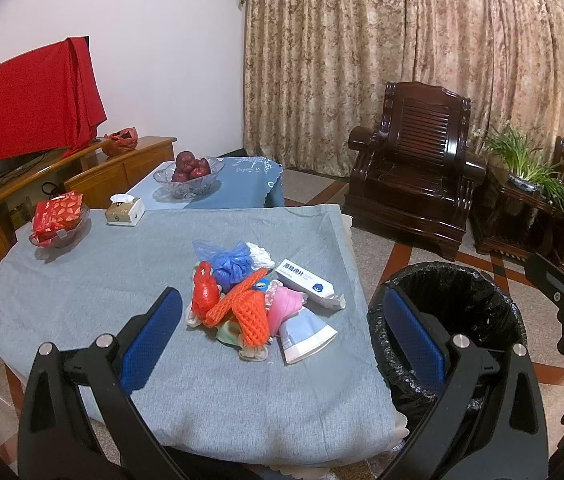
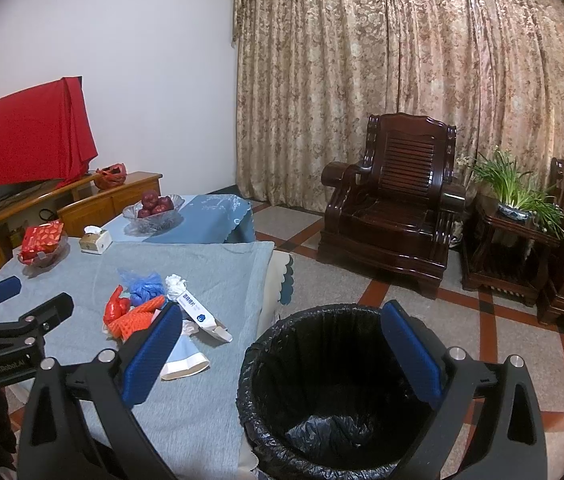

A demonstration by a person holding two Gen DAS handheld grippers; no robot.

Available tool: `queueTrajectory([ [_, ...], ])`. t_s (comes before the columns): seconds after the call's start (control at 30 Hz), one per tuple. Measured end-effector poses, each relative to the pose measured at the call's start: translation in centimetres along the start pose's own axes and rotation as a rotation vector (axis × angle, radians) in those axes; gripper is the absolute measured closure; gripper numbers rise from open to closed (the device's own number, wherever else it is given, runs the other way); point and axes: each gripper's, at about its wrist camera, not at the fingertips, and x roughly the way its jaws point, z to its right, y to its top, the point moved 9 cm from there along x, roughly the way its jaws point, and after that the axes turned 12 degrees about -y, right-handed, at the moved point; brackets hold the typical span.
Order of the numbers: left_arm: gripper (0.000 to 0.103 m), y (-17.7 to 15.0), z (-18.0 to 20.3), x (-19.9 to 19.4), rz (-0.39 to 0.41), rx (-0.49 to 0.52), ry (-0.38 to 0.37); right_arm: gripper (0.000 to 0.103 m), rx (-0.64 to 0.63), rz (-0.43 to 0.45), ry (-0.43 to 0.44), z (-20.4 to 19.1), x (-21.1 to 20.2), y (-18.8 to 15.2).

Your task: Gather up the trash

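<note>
Left gripper (image 1: 282,328) is spread wide w/ nothing in it, above a heap of crumpled plastic trash (image 1: 250,296) mid grey-clothed table (image 1: 82,280). Right gripper (image 2: 282,348), also wide & bare, is over a round bin w/ black liner (image 2: 321,420) beside table edge. Nearby: white wipes pack (image 1: 307,282), tissue box (image 1: 125,210), glass bowl of red apples (image 1: 188,178), dark wooden armchair (image 2: 393,216).
</note>
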Motion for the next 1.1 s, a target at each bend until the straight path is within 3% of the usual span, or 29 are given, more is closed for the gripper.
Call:
queueTrajectory([
  [1.1,0.005,0.04,0.12,0.0,-0.004,-0.001,0.001,0.006,0.004,-0.008,0.002,-0.17,0.48,-0.58],
])
